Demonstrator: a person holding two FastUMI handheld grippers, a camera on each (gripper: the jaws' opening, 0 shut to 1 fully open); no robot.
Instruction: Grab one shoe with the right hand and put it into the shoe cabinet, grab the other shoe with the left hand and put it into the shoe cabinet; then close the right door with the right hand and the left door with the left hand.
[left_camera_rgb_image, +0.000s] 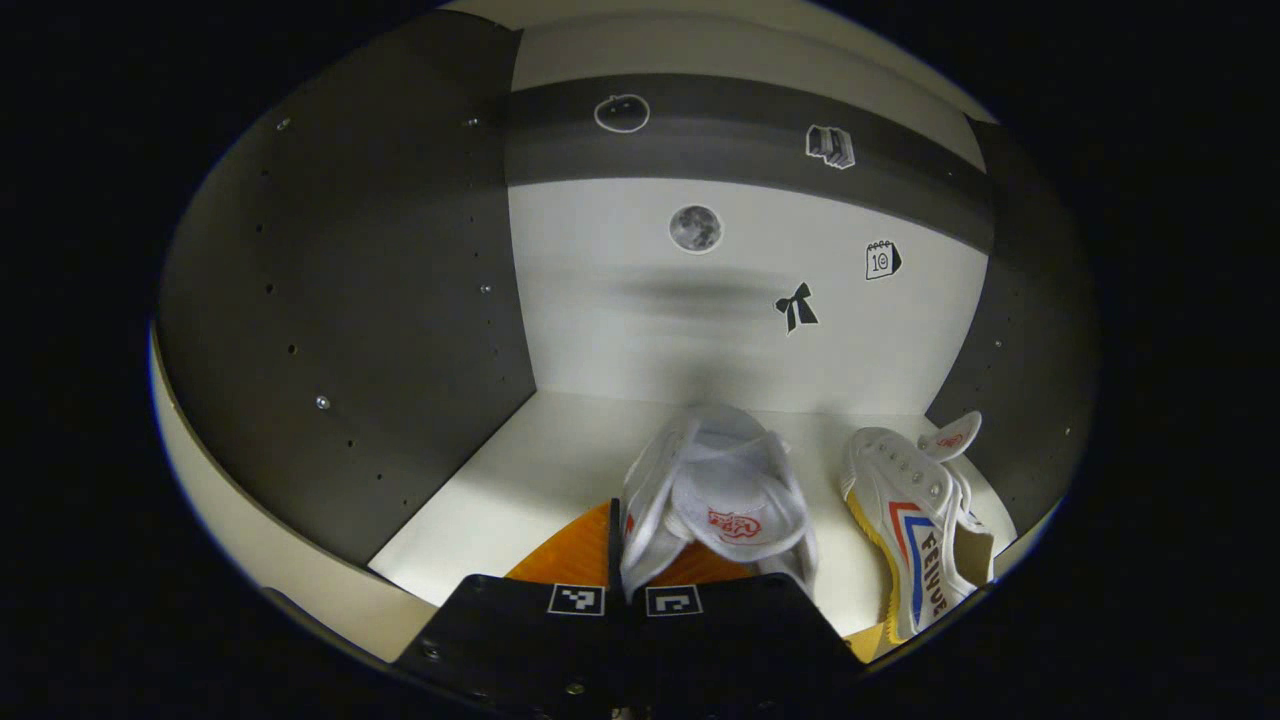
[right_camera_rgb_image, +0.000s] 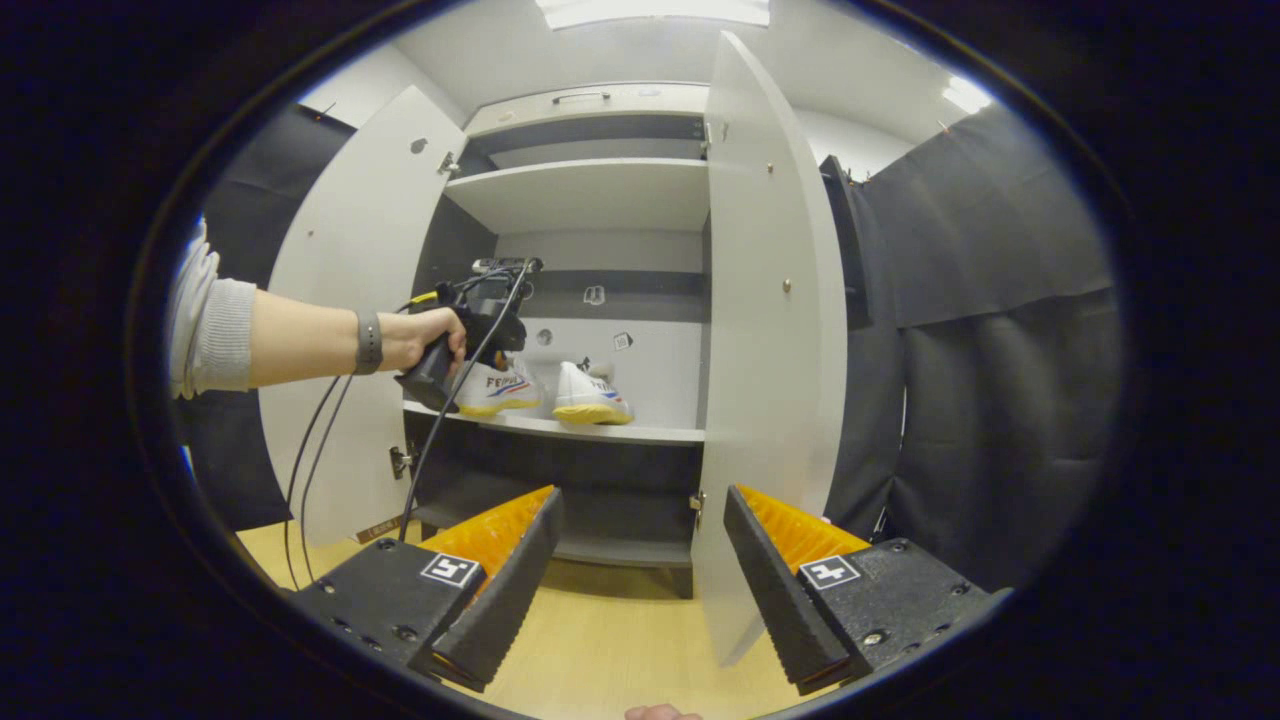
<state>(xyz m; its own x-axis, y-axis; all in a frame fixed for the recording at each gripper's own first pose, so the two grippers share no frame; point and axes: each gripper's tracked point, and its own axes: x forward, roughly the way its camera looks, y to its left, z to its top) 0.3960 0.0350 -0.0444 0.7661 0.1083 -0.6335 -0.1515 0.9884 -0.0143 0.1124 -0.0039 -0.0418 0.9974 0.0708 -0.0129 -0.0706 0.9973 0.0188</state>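
Two white shoes sit on the middle shelf (right_camera_rgb_image: 600, 432) of the shoe cabinet (right_camera_rgb_image: 590, 200), both doors swung wide: left door (right_camera_rgb_image: 350, 300), right door (right_camera_rgb_image: 765, 330). In left gripper view, left hand-held gripper (left_camera_rgb_image: 625, 590) has its fingers nearly together, pinching the collar of the near shoe (left_camera_rgb_image: 715, 500); heel is cut off behind the fingers. Other shoe (left_camera_rgb_image: 915, 525) lies just beside it to the right, w/ tongue flipped up, not touching. Small stickers (left_camera_rgb_image: 695, 228) dot the back panel. In right gripper view, right hand-held gripper (right_camera_rgb_image: 640, 560) is spread open, holding nothing, well back from cabinet over wood floor (right_camera_rgb_image: 620, 640). Person's hand (right_camera_rgb_image: 425, 335) w/ wristband grips the left tool; cables hang down.
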